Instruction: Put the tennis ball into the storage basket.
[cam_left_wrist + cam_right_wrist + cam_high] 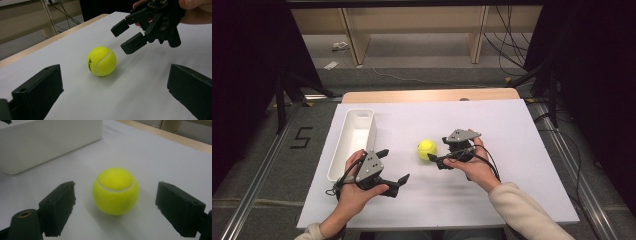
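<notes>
Tongs on the right (pixel 438 161) are spread wide, empty, flanking the fuzzy yellow tennis ball (pixel 427 149) on the white worktop (pixel 512 150), seemingly lined up to grip it. Left tongs (pixel 394 167) wait open, empty, near the long white plastic bin (pixel 354 142).

Both hands reach forward, each holding a black two-jaw gripper low: the left gripper (pixel 393 166) has jaws spread wide, the right gripper (pixel 440 151) likewise gapes.

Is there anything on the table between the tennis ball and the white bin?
No. In the high view only bare white table lies between the tennis ball and the white bin; the right gripper view agrees.
</notes>
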Demonstrator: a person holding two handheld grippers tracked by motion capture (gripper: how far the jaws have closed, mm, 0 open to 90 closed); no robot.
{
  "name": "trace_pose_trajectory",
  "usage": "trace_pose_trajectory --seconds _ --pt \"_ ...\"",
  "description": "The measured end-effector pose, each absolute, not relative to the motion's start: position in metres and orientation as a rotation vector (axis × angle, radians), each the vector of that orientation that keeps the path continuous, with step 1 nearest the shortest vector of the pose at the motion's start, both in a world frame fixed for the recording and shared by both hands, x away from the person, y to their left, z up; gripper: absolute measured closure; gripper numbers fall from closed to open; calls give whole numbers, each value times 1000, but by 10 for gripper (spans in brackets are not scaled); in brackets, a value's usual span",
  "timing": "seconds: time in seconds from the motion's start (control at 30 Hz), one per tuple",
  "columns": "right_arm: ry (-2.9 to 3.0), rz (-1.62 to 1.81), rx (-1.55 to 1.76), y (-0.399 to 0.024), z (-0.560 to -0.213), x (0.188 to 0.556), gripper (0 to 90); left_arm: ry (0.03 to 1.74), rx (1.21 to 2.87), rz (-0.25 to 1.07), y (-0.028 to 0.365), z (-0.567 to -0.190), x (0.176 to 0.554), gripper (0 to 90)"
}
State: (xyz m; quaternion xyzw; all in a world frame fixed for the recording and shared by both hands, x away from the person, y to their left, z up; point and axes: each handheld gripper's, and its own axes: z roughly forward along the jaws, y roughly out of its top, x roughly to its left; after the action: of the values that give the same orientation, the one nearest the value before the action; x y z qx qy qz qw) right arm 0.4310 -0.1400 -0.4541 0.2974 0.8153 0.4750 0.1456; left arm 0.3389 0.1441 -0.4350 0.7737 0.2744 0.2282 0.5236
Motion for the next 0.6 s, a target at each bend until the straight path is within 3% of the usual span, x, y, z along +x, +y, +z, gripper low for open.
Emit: trace_pose_trajectory --seconds 0.6 --pt "2352 1359 849 -130 -458 438 163 654 1853 547 144 -435 339 0"
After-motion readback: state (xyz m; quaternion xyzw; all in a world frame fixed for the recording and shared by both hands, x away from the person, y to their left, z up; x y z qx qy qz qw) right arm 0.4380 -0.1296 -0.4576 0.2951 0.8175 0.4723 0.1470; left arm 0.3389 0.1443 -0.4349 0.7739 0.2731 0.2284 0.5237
